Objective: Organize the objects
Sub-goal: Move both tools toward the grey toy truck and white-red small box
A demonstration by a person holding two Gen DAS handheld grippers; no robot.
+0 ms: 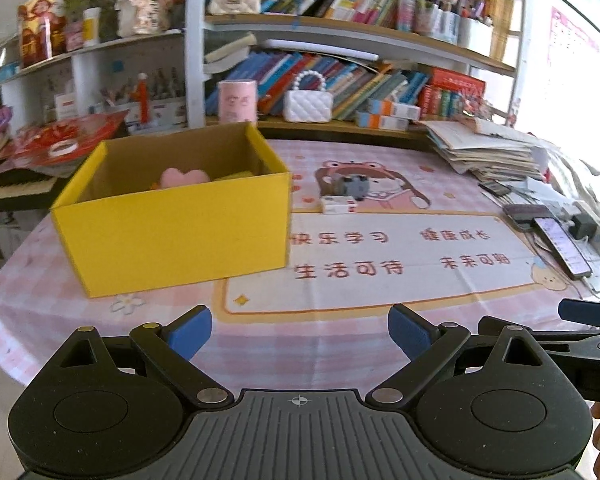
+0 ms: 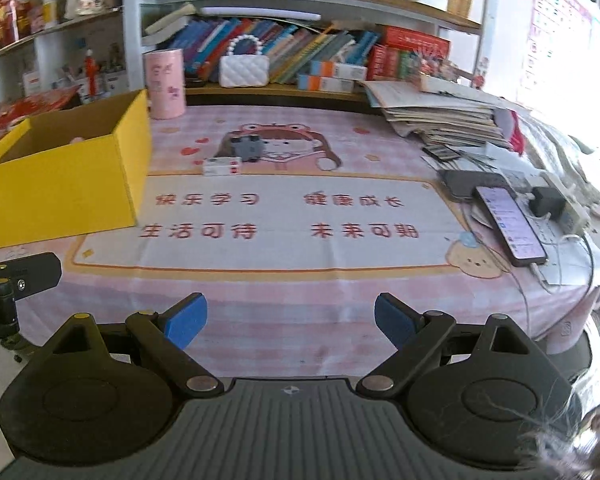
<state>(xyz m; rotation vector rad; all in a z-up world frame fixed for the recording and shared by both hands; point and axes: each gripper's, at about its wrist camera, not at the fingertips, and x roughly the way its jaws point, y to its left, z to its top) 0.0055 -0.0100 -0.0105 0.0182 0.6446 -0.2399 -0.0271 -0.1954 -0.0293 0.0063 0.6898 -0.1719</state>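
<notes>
Left tool (image 1: 299, 332) and right tool (image 2: 290, 320), both spread wide and holding nothing, hover over the near edge of the surface (image 2: 300, 208). A yellow box (image 1: 172, 224) at left holds a pink toy (image 1: 184, 178). A small white box (image 2: 222, 167) and grey object (image 2: 248, 148), touching, lie mid-surface. A phone (image 2: 508, 226) lies at right.

We see a tabletop (image 1: 340, 332) covered in pink checked cloth. At frame left sits a yellow box (image 1: 172, 220); at centre a small white packet (image 1: 339, 204) beside a grey object (image 1: 354, 187); at right, stacked papers (image 1: 488, 152) and a phone (image 1: 562, 246).
</notes>
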